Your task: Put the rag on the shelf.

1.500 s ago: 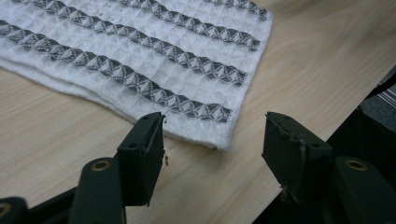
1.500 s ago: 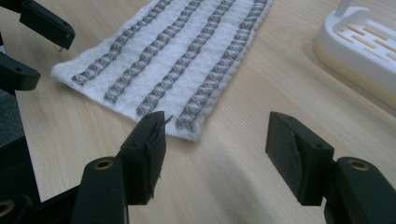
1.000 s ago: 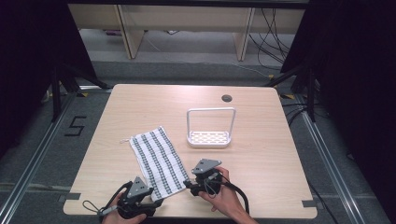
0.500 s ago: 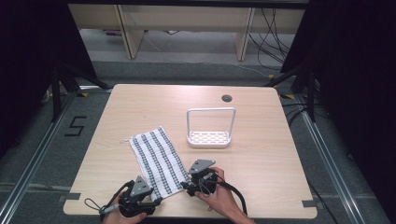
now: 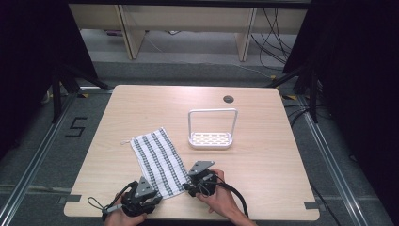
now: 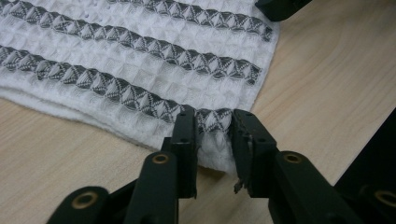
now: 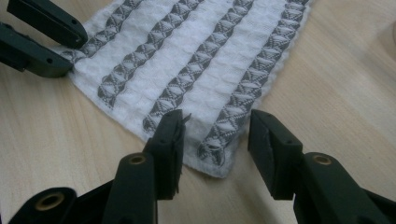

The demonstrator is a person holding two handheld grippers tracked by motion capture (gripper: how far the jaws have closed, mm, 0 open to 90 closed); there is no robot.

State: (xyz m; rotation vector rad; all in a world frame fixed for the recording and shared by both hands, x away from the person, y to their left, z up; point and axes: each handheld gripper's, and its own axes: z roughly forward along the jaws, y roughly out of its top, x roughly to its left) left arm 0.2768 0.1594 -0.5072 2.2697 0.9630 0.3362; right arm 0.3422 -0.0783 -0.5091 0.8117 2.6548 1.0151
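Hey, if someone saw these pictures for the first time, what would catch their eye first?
Probably the striped towel lying flat on the near left of the table, with both grippers at its near corners. The left gripper has a corner bunched between its fingers, while the right gripper stands open around the other corner. Next would be the white rack standing alone at mid-table, beyond the towel.
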